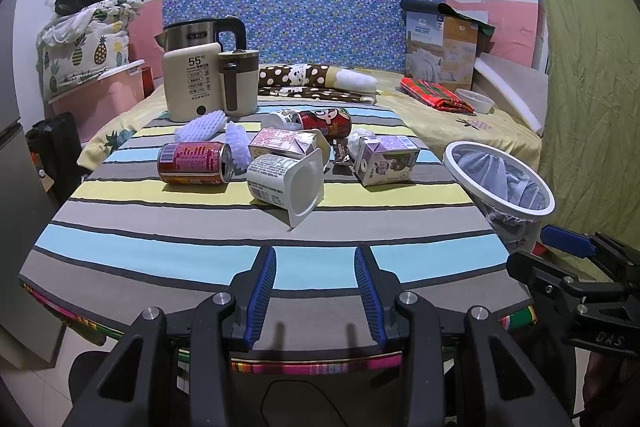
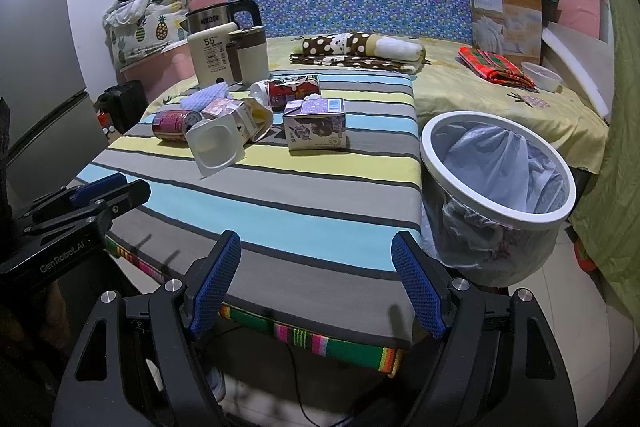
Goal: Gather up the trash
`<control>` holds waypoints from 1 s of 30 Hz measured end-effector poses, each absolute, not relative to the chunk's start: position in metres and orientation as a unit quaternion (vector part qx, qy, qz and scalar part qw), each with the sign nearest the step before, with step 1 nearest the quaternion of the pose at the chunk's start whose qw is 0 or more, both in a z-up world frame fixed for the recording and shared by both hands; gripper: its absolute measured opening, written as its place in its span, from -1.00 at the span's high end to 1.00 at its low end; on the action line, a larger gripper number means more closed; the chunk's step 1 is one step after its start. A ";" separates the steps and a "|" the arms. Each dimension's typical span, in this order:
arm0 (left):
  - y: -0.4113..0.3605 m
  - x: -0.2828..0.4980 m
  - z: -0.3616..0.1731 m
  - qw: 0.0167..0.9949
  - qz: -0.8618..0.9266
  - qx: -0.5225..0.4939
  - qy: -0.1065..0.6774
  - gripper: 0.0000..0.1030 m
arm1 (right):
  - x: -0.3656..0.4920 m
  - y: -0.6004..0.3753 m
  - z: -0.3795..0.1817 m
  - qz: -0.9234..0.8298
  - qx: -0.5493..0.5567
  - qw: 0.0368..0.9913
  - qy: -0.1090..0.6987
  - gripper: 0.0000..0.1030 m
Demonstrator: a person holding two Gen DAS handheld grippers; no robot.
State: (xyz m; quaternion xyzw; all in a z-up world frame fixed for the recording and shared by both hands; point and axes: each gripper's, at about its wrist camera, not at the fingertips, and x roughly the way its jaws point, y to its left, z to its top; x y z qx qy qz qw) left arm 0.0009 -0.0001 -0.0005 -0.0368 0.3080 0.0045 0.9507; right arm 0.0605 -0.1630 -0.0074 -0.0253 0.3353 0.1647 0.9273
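On the table (image 1: 160, 227) we find a yogurt cup (image 1: 286, 183) foremost, a can (image 1: 194, 163) to its left, a carton (image 1: 386, 159) to its right, and a kettle (image 1: 196, 79) behind them. The bin (image 2: 500, 187) stands just beside the table's right edge. The bed (image 2: 520, 107) lies behind.

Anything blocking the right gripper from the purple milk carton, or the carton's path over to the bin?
Nothing visible. The right gripper is open over the near table edge, with only bare striped cloth between it and the purple carton. From the carton to the bin beside the table's right edge, the cloth is also bare; the other trash lies to the carton's left.
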 end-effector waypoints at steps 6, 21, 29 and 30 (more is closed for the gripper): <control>-0.001 0.001 -0.001 0.951 0.004 -0.035 0.307 0.21 | 0.060 -0.163 -0.008 0.164 -0.025 0.927 0.335 -0.53; -0.004 0.002 -0.003 0.951 0.001 -0.035 0.308 0.21 | 0.061 -0.164 -0.008 0.164 -0.024 0.927 0.336 -0.53; -0.004 0.002 -0.002 0.951 0.000 -0.033 0.308 0.21 | 0.062 -0.165 -0.008 0.164 -0.023 0.927 0.337 -0.53; -0.005 0.002 -0.002 0.951 -0.001 -0.033 0.308 0.21 | 0.062 -0.164 -0.008 0.163 -0.023 0.927 0.337 -0.53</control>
